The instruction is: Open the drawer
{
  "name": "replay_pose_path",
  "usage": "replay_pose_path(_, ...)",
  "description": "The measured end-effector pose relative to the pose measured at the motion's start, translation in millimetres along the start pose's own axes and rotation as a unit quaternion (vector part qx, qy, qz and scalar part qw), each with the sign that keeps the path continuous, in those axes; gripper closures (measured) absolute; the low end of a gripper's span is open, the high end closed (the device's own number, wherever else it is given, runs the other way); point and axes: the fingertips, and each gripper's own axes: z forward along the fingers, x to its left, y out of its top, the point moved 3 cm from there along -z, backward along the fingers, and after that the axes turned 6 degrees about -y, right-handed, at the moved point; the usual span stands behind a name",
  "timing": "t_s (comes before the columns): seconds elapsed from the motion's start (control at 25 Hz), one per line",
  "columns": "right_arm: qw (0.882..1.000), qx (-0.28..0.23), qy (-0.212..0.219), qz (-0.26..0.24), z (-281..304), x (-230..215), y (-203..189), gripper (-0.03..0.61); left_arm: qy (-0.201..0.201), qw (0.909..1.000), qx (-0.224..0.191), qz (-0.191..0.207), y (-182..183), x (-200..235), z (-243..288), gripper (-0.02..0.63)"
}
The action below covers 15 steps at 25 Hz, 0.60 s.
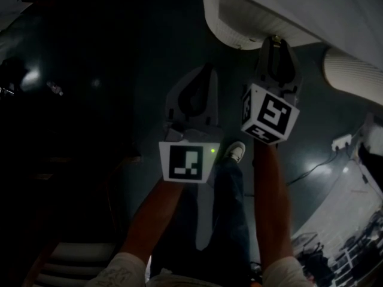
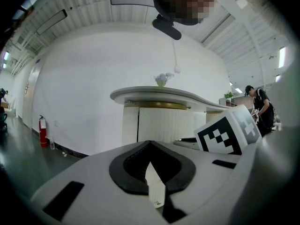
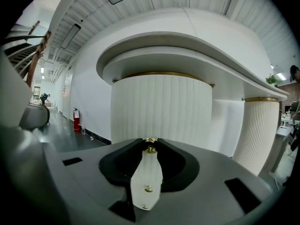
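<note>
The drawer front is part of a white ribbed counter base [image 3: 161, 107], seen in the head view as a pale curved counter [image 1: 239, 17]. A small gold knob [image 3: 150, 140] sticks out of it. My right gripper [image 3: 150, 143] has its jaw tips pressed together round that knob; in the head view the right gripper [image 1: 276, 40] reaches up to the counter edge. My left gripper [image 1: 205, 70] hangs to the left and lower, away from the counter. In its own view the left gripper [image 2: 149, 143] is shut with nothing between the tips.
A second ribbed pillar [image 3: 260, 130] stands to the right. A red fire extinguisher [image 2: 43, 131] is by the far wall. A person [image 2: 260, 104] stands at the far right. On the dark glossy floor are my shoe [image 1: 235, 151], a power strip [image 1: 341, 141] and stair steps [image 1: 72, 262].
</note>
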Motion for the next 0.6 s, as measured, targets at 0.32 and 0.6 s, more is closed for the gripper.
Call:
replay_pose_path(0.32, 1.000, 0.003, -0.001, 0.002, -26.2, 2.9, -8.2, 0.472, 0.002, 1.0000, -0.006, 0.006, 2.6, -0.1, -17.0, 0.612)
replay_pose_path(0.6, 1.000, -0.003, -0.005, 0.013, -58.5, 5.3, -17.0, 0.472, 0.003, 0.9998, -0.014, 0.010, 4.0, -7.1, -37.5, 0.612)
